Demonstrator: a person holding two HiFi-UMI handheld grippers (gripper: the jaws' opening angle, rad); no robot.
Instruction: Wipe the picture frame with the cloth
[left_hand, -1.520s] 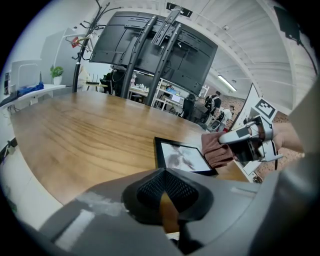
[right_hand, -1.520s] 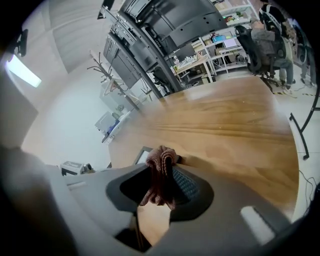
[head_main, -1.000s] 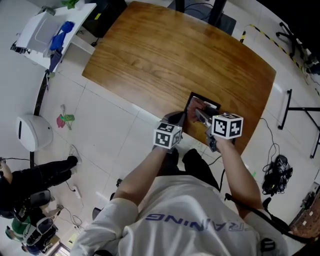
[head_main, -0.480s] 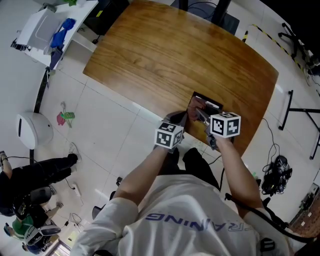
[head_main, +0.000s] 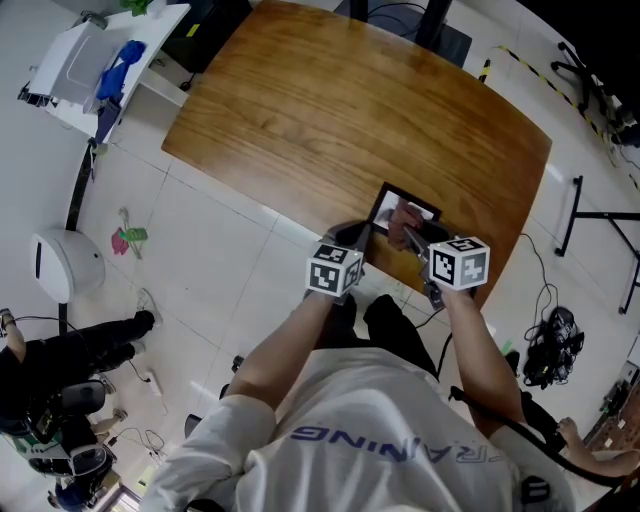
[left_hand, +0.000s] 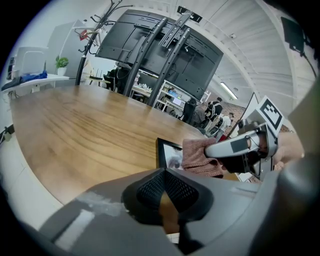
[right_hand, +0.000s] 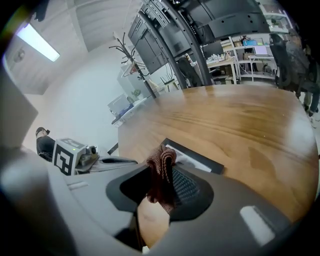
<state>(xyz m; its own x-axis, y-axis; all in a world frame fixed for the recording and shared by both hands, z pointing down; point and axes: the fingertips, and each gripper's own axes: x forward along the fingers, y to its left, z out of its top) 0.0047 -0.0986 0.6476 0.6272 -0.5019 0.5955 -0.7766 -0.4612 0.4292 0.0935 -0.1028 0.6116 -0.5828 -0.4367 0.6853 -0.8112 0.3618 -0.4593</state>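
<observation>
The black picture frame (head_main: 404, 213) lies flat near the front edge of the wooden table (head_main: 330, 110). My right gripper (head_main: 410, 240) is shut on a reddish-brown cloth (right_hand: 161, 176), and in the left gripper view the cloth (left_hand: 200, 156) rests on the frame's (left_hand: 168, 152) right part. In the right gripper view the frame (right_hand: 195, 157) shows just past the cloth. At the frame's left edge my left gripper (head_main: 357, 240) has its jaws shut with nothing between them; its tips (left_hand: 165, 175) stop short of the frame.
A white side table (head_main: 85, 60) with blue items stands at the far left. A white round object (head_main: 65, 262) and a seated person's legs (head_main: 90, 345) are on the floor at left. Big screens on stands (left_hand: 160, 45) rise behind the table. Cables and stands lie at right.
My right gripper has drawn the cloth a little toward the table's front edge, so more of the frame's glass shows. The left gripper has stayed put.
</observation>
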